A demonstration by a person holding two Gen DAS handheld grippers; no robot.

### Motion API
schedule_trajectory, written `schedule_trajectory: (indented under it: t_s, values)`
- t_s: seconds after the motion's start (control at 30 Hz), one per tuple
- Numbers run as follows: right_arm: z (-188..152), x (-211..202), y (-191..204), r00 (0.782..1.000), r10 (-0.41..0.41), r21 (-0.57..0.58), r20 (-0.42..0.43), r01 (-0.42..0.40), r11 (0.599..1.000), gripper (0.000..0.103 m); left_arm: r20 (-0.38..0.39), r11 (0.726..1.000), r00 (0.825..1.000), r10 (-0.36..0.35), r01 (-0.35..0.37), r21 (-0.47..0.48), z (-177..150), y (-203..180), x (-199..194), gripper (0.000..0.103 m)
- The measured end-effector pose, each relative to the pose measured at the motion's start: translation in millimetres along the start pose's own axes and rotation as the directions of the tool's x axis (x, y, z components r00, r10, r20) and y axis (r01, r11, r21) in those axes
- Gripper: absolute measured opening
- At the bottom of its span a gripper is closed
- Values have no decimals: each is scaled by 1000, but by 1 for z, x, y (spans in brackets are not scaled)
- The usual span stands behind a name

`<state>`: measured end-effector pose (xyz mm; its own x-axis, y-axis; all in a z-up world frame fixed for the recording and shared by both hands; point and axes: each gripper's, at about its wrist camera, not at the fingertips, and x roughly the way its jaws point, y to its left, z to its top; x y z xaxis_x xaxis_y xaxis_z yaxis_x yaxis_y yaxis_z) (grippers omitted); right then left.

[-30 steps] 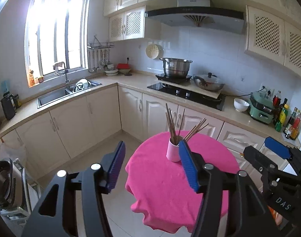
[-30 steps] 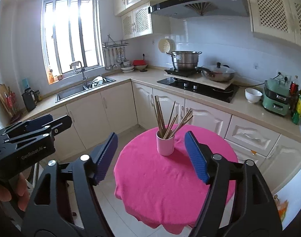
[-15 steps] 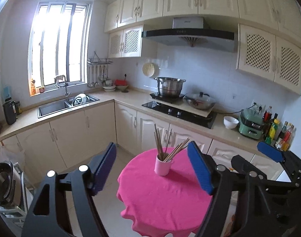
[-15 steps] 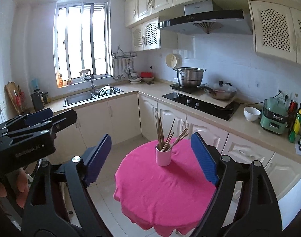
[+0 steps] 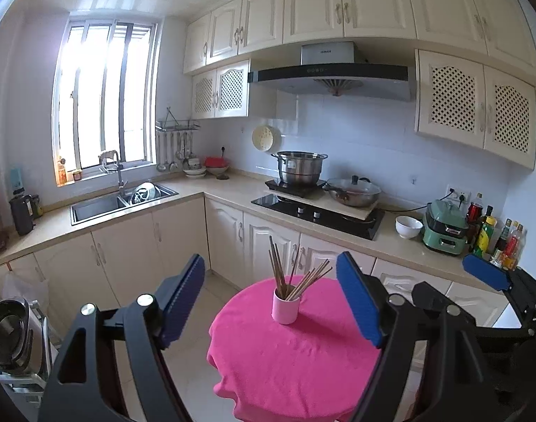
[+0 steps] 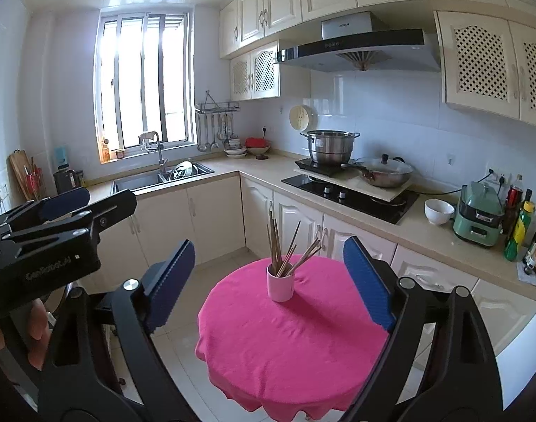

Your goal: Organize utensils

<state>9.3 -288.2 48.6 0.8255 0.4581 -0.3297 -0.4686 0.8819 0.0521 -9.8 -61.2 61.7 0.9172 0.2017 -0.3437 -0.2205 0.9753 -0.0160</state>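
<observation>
A pink cup (image 5: 285,307) full of wooden chopsticks (image 5: 296,278) stands upright on a round table with a pink cloth (image 5: 296,355). It also shows in the right wrist view (image 6: 280,285), with the chopsticks (image 6: 285,249) fanned out. My left gripper (image 5: 271,299) is open and empty, held back from the table and above it. My right gripper (image 6: 268,277) is open and empty too, beside the left one. The cup lies well beyond both sets of fingers.
Kitchen counters run behind the table, with a sink (image 5: 120,202), a hob (image 5: 317,212) carrying a steel pot (image 5: 298,167) and a lidded pan (image 5: 352,191). A white bowl (image 5: 407,227), a green cooker (image 5: 443,230) and bottles (image 5: 496,239) stand at the right.
Both grippers have drawn back and risen from the table. The cup looks smaller and farther off. The jaws stay open.
</observation>
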Motion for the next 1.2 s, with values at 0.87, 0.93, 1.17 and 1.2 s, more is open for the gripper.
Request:
schedule_trajectory:
  t_s: [0.87, 0.93, 1.17, 1.2]
  values:
    - [1, -6, -5, 1000, -18, 14, 5, 18, 1000, 87, 34, 999, 999, -31, 30, 27, 2, -10, -7, 78]
    - [1, -5, -5, 1000, -18, 16, 0, 18, 1000, 87, 35, 999, 999, -34, 33, 27, 1, -10, -7, 78]
    - [1, -5, -5, 1000, -15, 15, 5, 15, 1000, 87, 39, 999, 998, -40, 39, 27, 0, -7, -9, 78]
    - [1, -5, -5, 1000, -15, 16, 6, 15, 1000, 87, 38, 999, 999, -39, 38, 26, 0, -7, -9, 78]
